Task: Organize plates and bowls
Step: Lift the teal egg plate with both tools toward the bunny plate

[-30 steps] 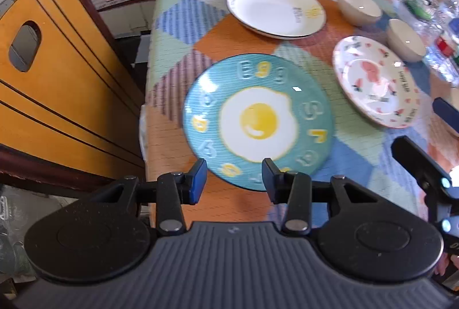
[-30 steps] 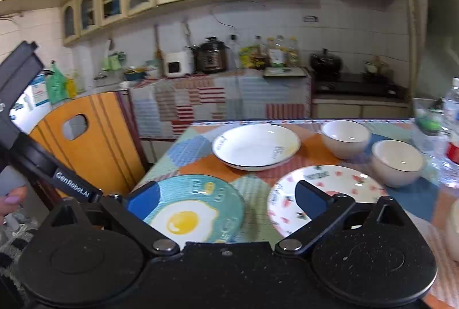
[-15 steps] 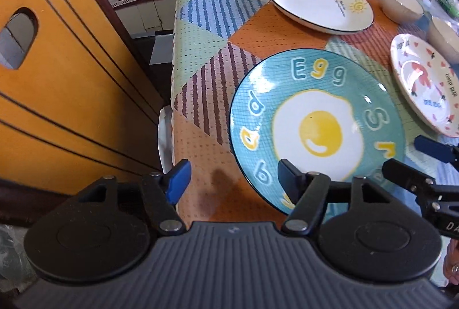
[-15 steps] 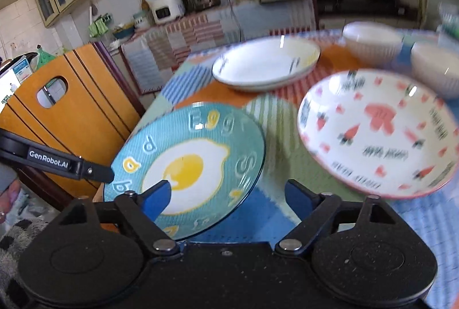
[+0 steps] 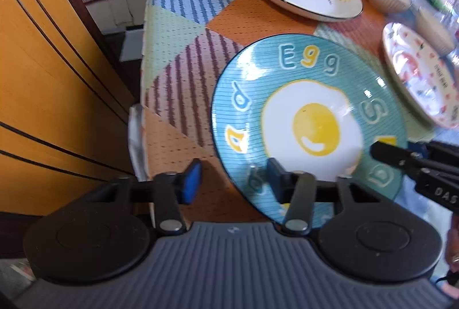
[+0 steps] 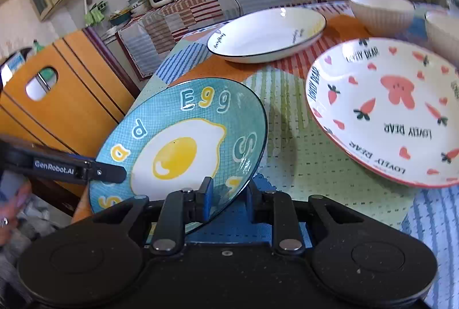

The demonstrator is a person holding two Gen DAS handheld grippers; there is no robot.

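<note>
Since earlier, right tool closed on (tilted) egg plate rim.

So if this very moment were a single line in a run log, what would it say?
right gripper: shut on rim of round teal fried-egg plate, plate tilted | left gripper: open, straddling the plate's near-left rim | white pink-bear plate: untouched

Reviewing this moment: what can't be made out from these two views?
- Near rim of the egg plate: hidden behind both gripper bodies.
- Right gripper: whether its pads actually pinch the rim is unclear.
- Left gripper: contact with the plate unclear.
- Bowls: blurred, the nearer one cut off by the right wrist view's edge.
</note>
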